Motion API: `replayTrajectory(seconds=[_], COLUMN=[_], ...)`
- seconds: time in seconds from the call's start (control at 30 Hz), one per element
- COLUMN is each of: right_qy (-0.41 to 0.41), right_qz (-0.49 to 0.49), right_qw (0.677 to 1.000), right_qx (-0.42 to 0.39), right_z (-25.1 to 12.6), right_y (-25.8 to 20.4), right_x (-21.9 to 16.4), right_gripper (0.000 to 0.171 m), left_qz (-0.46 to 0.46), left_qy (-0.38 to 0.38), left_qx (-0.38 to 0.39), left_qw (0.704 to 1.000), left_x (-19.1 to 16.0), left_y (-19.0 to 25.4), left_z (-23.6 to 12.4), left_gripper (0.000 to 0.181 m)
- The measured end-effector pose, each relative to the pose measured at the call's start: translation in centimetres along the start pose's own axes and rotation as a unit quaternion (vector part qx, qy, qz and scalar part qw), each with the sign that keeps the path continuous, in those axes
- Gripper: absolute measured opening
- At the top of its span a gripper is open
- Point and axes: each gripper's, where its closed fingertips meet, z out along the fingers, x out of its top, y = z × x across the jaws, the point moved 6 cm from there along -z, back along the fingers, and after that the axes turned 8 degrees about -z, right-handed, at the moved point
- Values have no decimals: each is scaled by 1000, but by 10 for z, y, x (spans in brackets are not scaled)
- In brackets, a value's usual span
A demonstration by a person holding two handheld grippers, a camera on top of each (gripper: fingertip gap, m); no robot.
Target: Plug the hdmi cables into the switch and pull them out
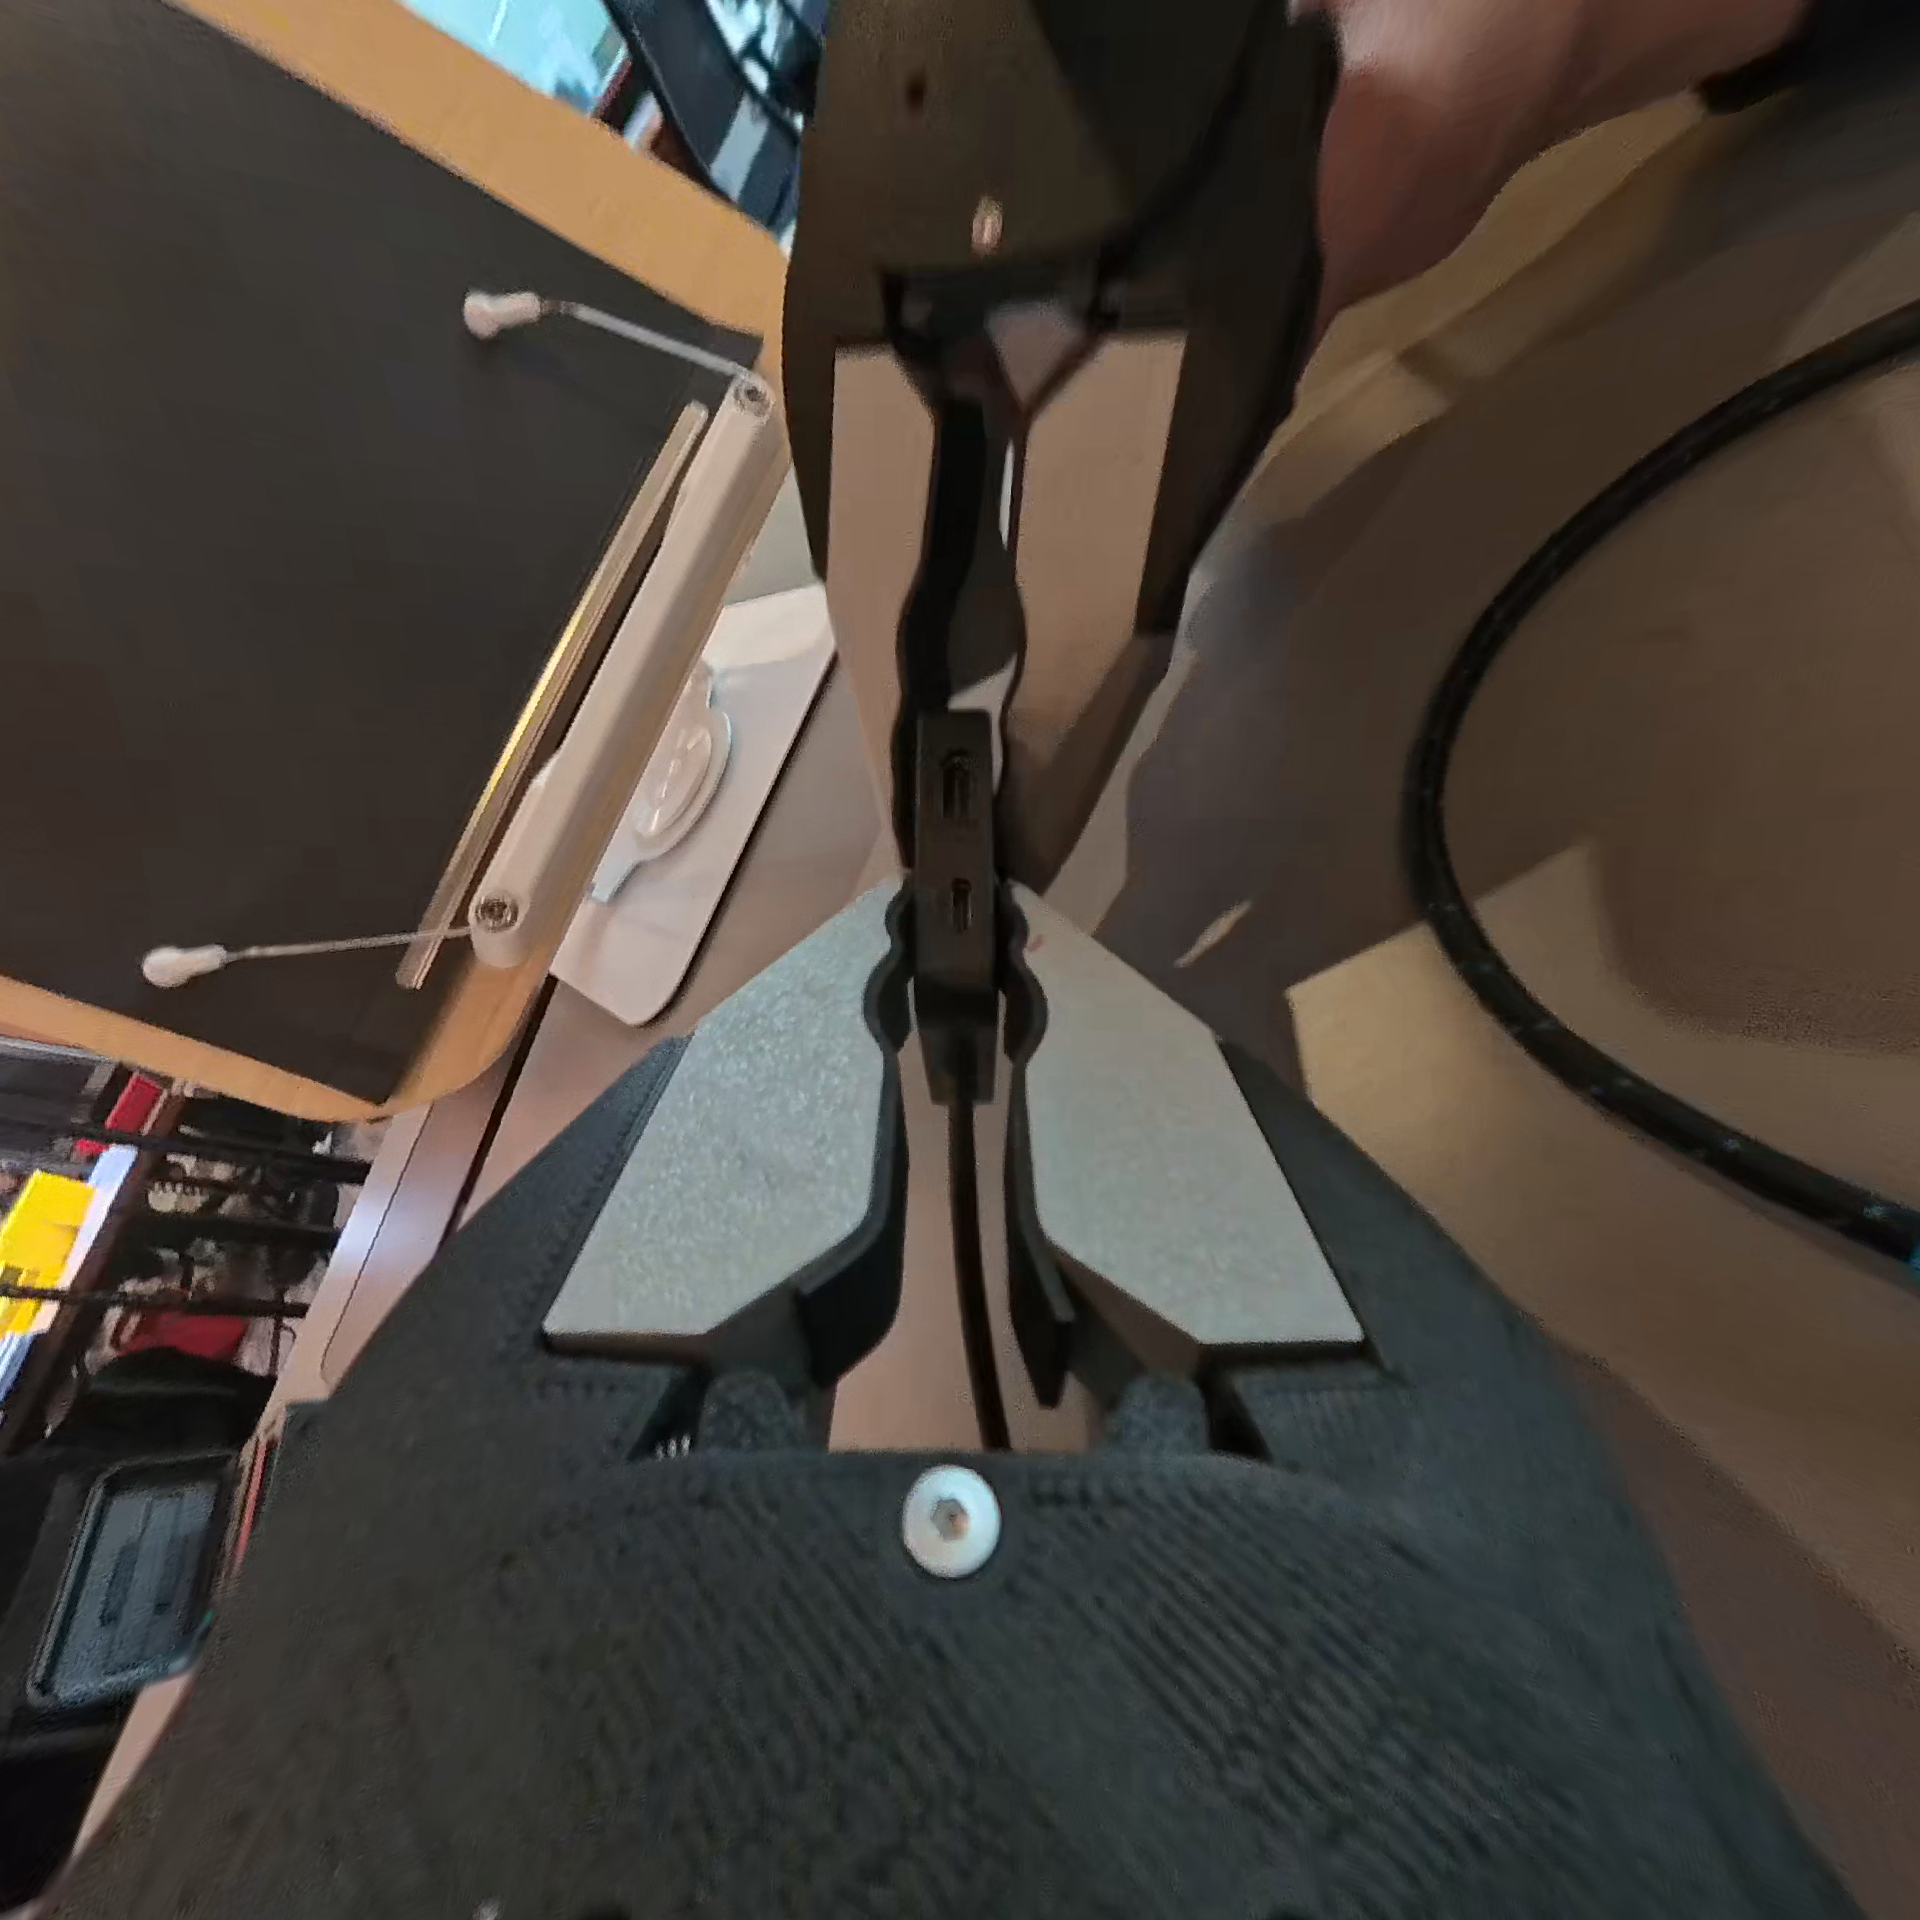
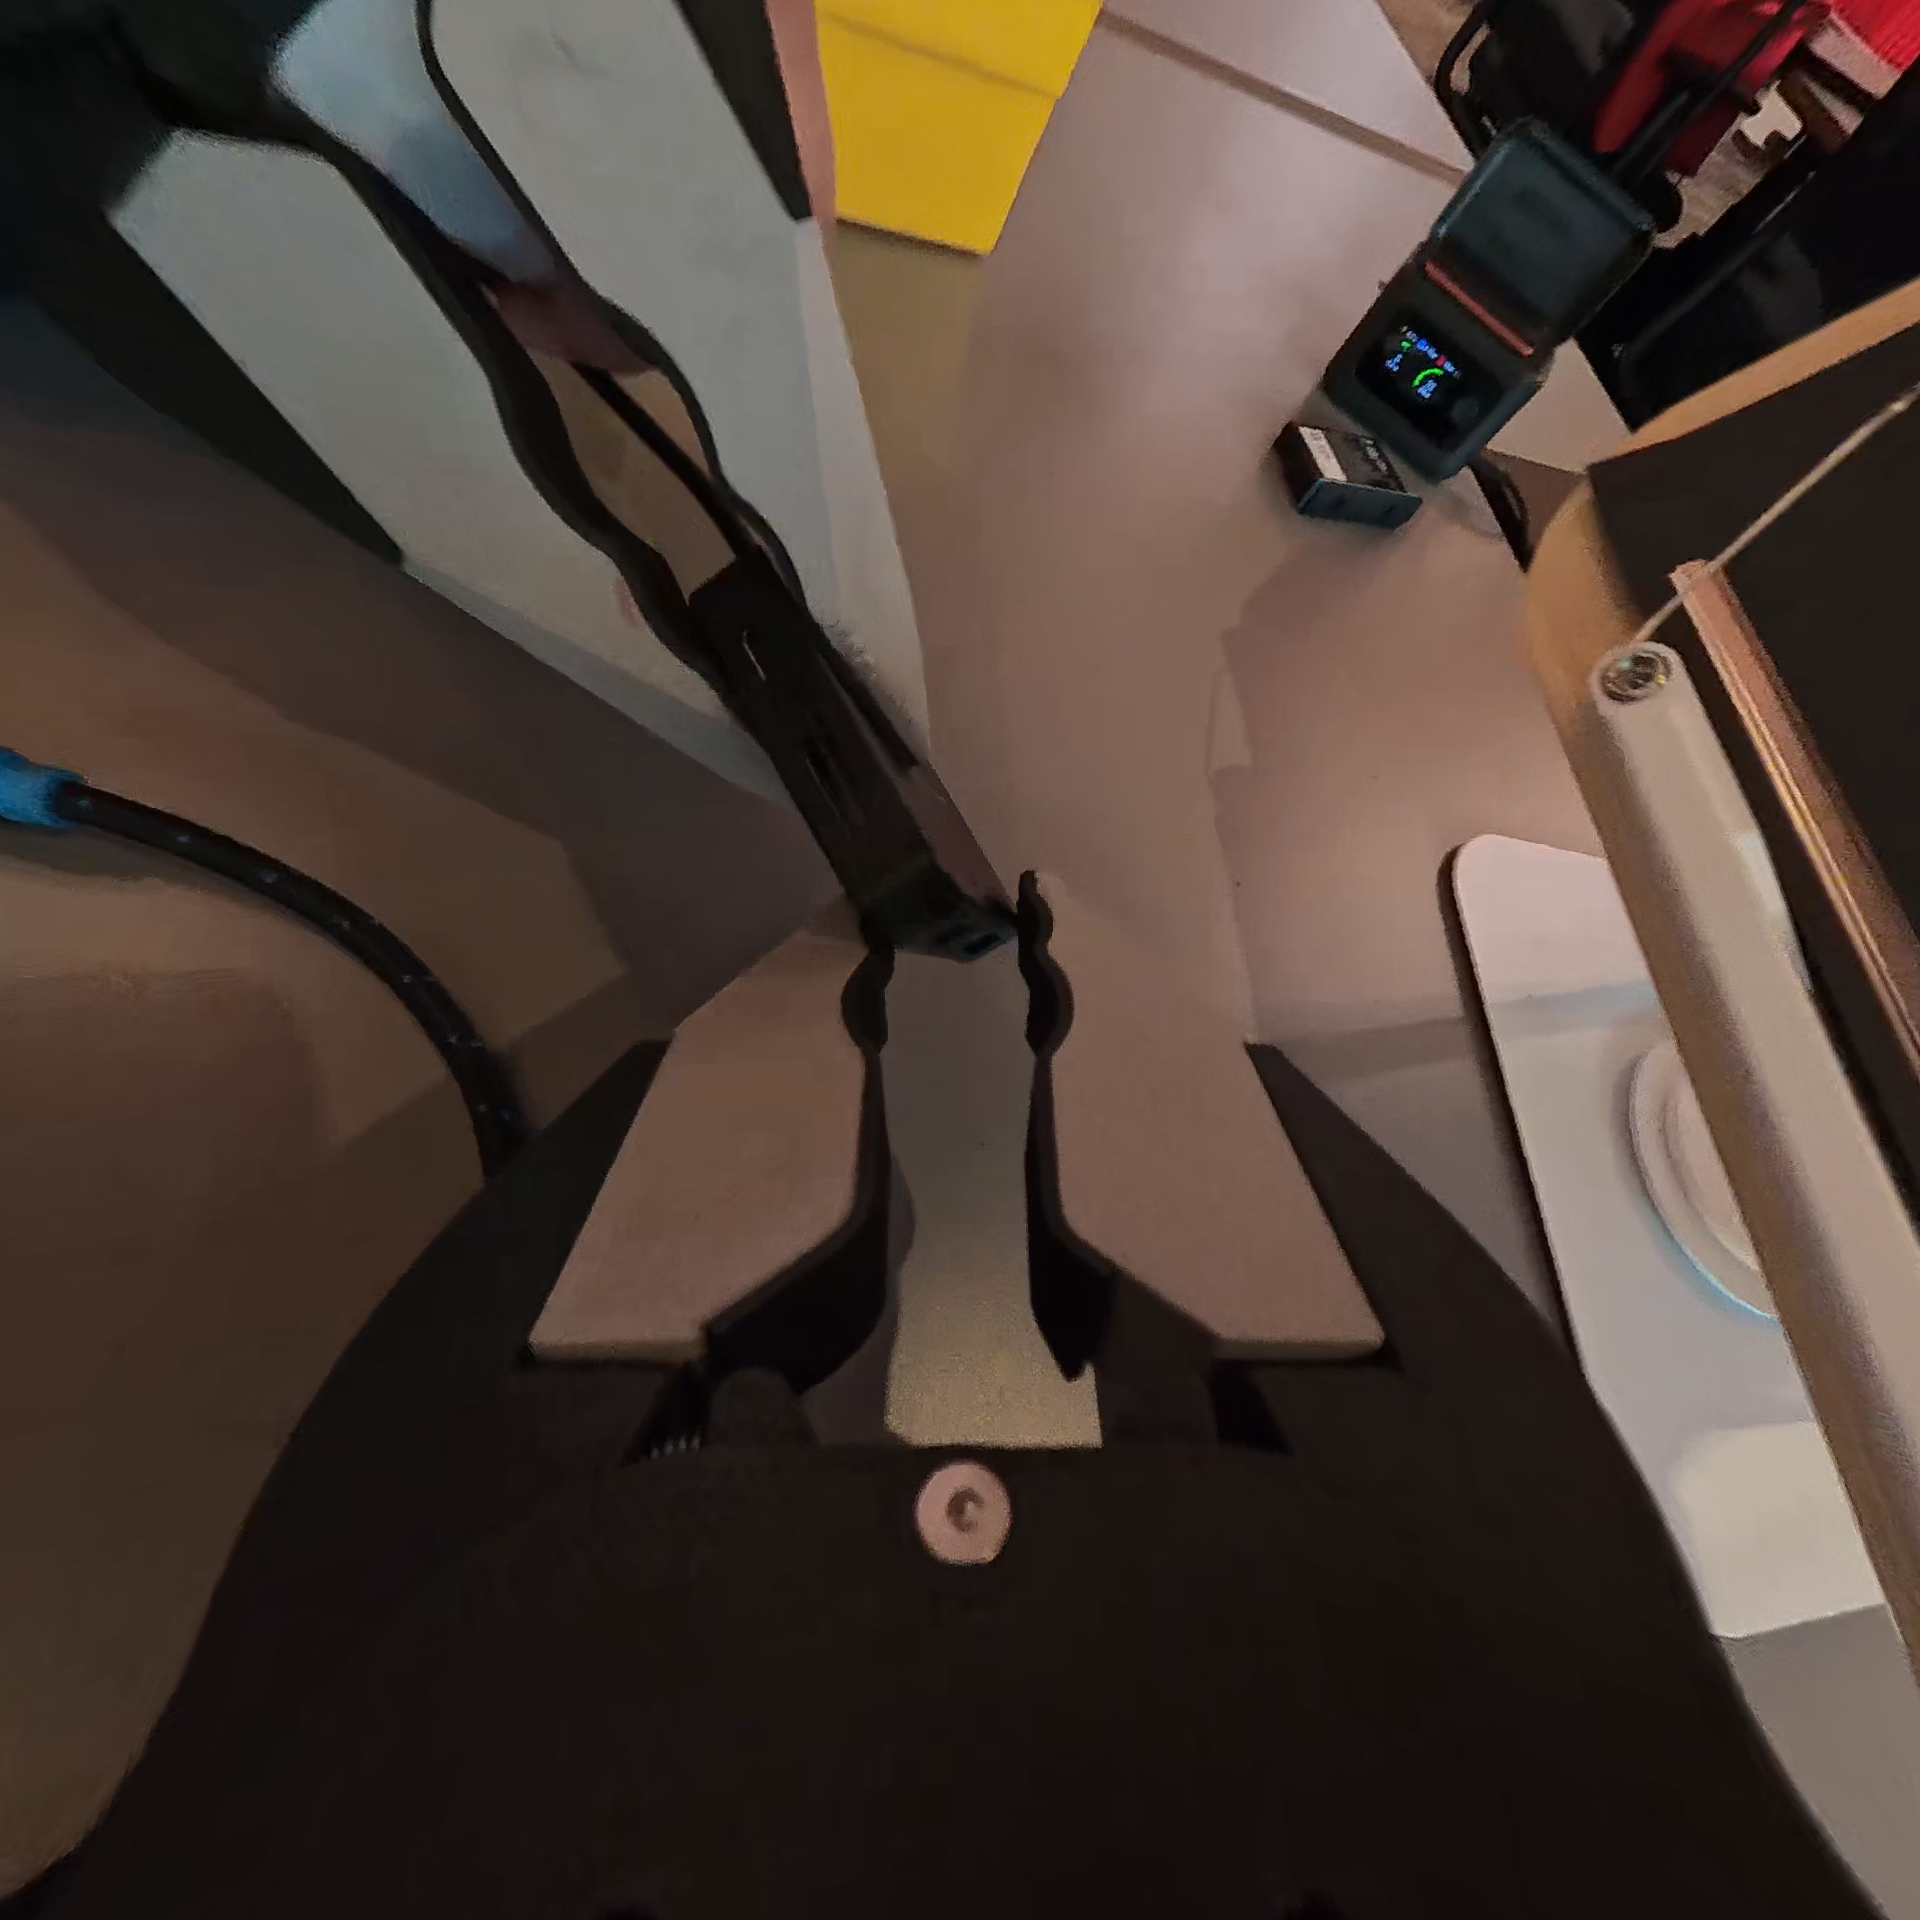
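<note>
The black HDMI switch [image 1: 954,831] is a slim box with empty ports on its side. My left gripper [image 1: 954,977] is shut on its near end, and its thin black lead [image 1: 975,1268] runs back between the fingers. My right gripper [image 2: 951,987] faces it, slightly open and empty, with its fingertips at the switch's free end [image 2: 940,930]. In the left wrist view the right gripper [image 1: 961,655] sits just beyond the switch. A black braided HDMI cable [image 2: 343,935] with a blue end [image 2: 23,790] lies loose on the table and also shows in the left wrist view [image 1: 1455,810].
A board with a black mat [image 1: 260,520] and a white bar [image 1: 623,675] stands to one side, next to a white plate [image 2: 1579,1143]. A small device with a lit screen [image 2: 1455,343] and a yellow box [image 2: 935,114] are farther off. Left and right tips are no more than a few centimetres apart.
</note>
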Motion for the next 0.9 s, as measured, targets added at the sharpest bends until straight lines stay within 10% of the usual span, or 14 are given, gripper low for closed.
replayTrajectory(seconds=[0.5,0.9], right_qy=[80,98], right_qz=[49,23], right_qw=[995,995], right_qx=[24,22], right_z=[-14,-18], right_y=[5,3], right_x=[4,7], right_gripper=[14,19], left_qz=[-65,-93], left_qy=[65,80], left_qx=[40,-37], left_qw=[995,992], left_x=[-6,6], left_y=[-14,-9], left_z=[-1,-13], left_gripper=[31,11])
